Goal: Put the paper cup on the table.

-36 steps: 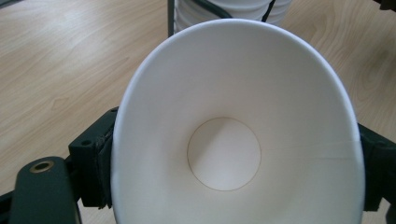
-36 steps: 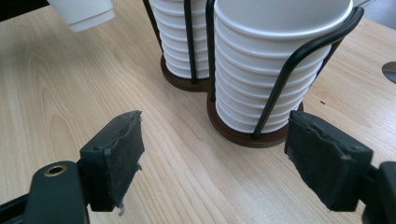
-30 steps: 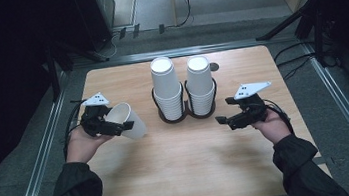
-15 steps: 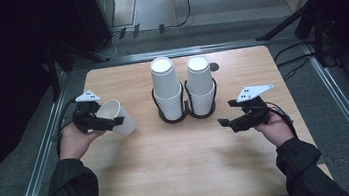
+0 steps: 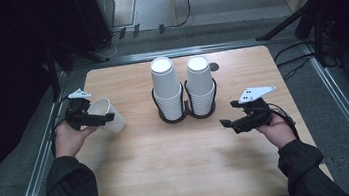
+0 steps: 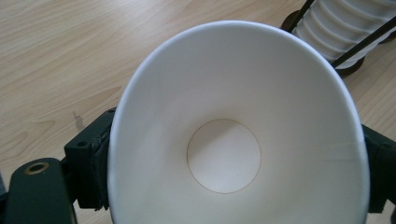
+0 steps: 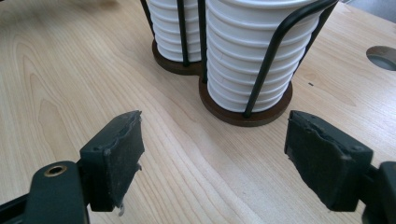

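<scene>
One paper cup [image 5: 106, 115] sits gripped in my left tongs [image 5: 95, 119], carried clear of the stacks [image 5: 183, 89] ahead of my open, empty right tongs [image 5: 229, 120]; next I judge setting it down upright on the surface [image 5: 170, 164].

Cup stacks [image 5: 184, 89] block table [image 5: 182, 177] ctr, near half free

A white paper cup [image 5: 105, 114], empty, lies tilted on its side in the left tool's [image 5: 95, 119] jaws, mouth toward the person.
</scene>
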{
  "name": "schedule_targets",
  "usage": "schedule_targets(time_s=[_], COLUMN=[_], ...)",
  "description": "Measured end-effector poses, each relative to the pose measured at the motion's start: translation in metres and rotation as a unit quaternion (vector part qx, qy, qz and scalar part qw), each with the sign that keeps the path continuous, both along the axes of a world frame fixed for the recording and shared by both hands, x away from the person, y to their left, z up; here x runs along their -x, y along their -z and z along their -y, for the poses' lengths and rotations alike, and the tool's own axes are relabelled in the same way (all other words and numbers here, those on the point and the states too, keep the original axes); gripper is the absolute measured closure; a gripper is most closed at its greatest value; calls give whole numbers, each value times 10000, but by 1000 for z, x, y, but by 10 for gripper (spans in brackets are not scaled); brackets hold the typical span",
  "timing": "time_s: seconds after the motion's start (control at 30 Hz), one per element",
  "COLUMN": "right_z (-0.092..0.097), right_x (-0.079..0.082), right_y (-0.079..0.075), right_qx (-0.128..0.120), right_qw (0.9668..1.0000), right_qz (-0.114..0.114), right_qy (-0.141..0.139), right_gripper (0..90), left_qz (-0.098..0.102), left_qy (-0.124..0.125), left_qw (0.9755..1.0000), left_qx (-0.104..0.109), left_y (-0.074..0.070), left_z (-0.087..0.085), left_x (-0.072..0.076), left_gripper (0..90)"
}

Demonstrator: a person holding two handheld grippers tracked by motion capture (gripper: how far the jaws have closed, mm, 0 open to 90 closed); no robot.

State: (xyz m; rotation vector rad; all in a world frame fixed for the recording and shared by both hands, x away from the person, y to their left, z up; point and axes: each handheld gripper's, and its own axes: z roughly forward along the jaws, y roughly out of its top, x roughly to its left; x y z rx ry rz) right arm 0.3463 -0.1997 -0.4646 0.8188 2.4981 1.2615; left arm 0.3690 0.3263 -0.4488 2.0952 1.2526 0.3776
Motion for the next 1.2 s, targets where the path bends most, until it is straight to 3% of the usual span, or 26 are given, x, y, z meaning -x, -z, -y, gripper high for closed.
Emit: schedule_targets(time_s=[0.4, 0.67, 0.97, 1.2], right_z=[-5, -3, -3, -3], right_x=[1, 1, 1, 0], right_y=[1, -1, 0, 0], right_qx=[25, -56, -44, 5], right_qw=[10000, 9999, 9999, 9999], right_qz=[-49, -94, -88, -106], right_qy=[-78, -68, -73, -78], right_gripper=[198, 198, 198, 198], left_qz=[-56, -147, -110, -66], left_qy=[-233, -203, -242, -135], left_qw=[9994, 9988, 9981, 9980], left_qx=[-248, -414, -555, -618], left_y=[10, 17, 18, 20], left_z=[-6, -1, 3, 7], left_x=[-3, -5, -7, -6], left_gripper=[99, 89, 77, 59])
